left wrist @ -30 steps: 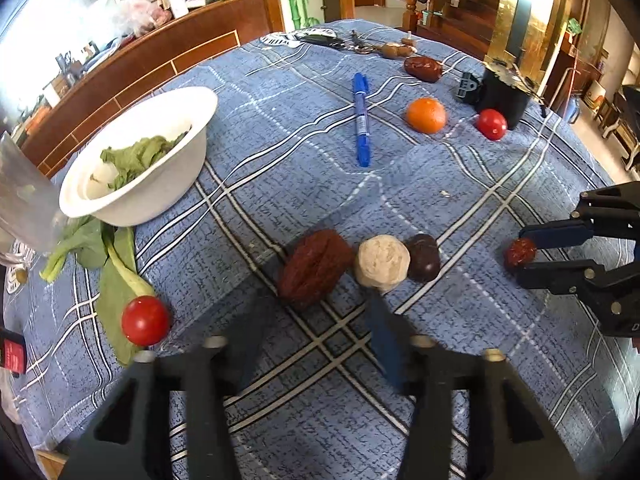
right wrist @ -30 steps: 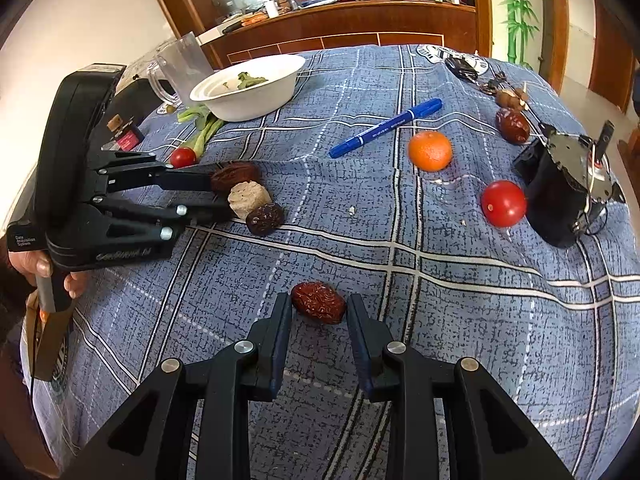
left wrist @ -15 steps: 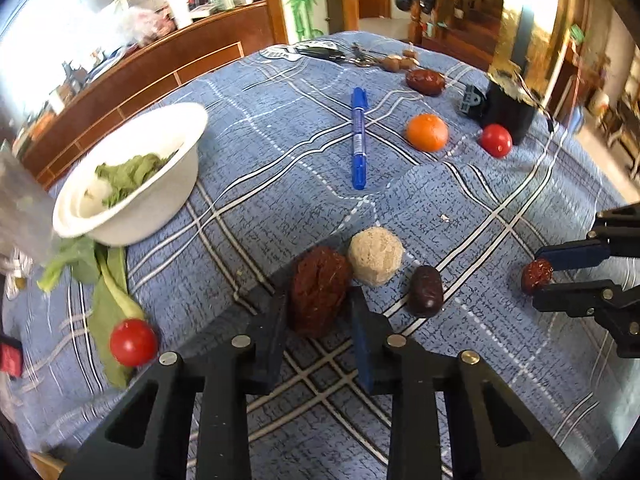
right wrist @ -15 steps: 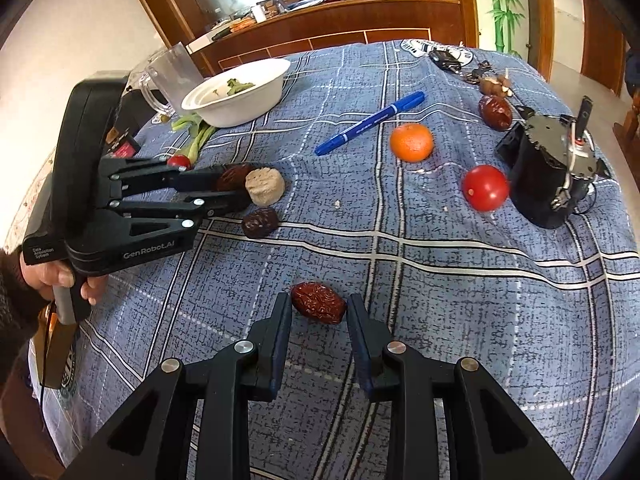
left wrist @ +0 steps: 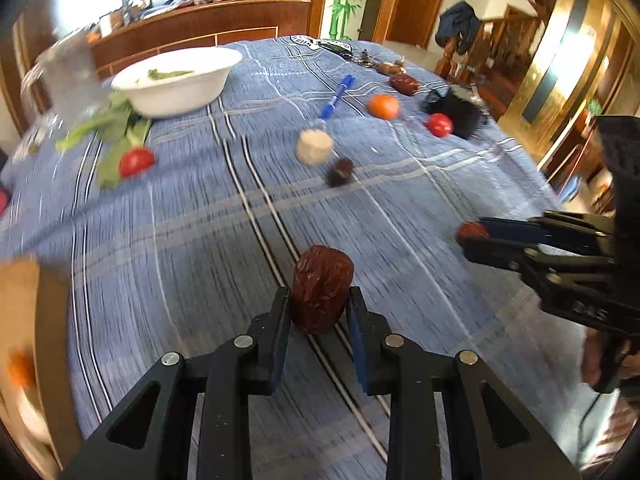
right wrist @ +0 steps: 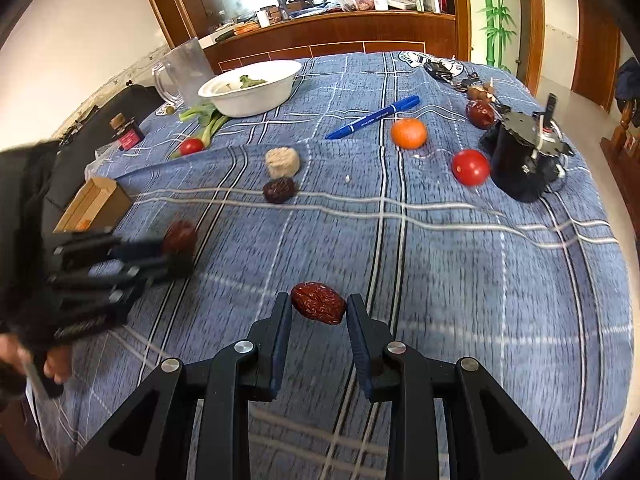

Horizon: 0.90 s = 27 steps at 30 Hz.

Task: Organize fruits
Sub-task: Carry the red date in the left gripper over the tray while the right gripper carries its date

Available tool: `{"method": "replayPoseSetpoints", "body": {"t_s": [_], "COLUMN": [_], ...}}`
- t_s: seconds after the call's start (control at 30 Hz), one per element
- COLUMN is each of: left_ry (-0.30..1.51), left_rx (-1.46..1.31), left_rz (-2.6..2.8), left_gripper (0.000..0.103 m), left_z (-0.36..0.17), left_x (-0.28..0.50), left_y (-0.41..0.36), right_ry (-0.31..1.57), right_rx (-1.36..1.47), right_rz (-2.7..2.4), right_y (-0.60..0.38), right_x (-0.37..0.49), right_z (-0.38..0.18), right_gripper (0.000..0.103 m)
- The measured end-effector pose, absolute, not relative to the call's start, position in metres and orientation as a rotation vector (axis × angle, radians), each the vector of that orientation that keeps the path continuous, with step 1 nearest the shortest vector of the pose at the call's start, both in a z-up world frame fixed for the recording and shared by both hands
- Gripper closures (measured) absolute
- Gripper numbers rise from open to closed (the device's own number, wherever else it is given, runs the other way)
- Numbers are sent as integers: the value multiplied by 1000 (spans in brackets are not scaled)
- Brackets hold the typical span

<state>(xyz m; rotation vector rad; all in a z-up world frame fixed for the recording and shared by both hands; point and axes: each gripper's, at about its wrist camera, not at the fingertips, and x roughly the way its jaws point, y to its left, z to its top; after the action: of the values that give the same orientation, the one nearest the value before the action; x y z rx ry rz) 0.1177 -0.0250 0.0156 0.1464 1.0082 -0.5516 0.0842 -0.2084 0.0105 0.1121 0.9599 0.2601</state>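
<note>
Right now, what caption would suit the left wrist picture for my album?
Left gripper clamps a wrinkled red date above the blue cloth.

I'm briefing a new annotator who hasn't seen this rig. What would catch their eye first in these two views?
Each gripper grips a wrinkled dried red date: the left gripper clamps a large dark one, the right gripper a smaller, redder one, both over the blue plaid tablecloth. Farther back, a bright orange mandarin and a red tomato lie beside a black canister.

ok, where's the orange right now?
On the tablecloth in the far right part of the right wrist view: orange between the blue pen and the tomato.
</note>
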Motion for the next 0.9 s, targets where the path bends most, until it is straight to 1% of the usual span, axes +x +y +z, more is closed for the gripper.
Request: {"method": "replayPoseSetpoints", "body": {"t_s": [0.17,0.33,0.6,0.9], "left_ry": [989,995,964,917], "left_rx": [120,79,30,-31], "left_rz": [-530,-516,-474,-388], "left_gripper": [77,77,77,76], "left_z": [20,20,37,58], "left_x": [73,44,17,5], "left_y": [-11,9,50,107], "right_ry": [955,961,951,924], "right_rx": [87,85,40,-28], "right_rz": [256,260,284,375], "right_y": [-198,-182,-144,-77], "right_x": [61,37,17,20], "right_z": [15,15,22,39], "right_gripper": [73,73,73,73]}}
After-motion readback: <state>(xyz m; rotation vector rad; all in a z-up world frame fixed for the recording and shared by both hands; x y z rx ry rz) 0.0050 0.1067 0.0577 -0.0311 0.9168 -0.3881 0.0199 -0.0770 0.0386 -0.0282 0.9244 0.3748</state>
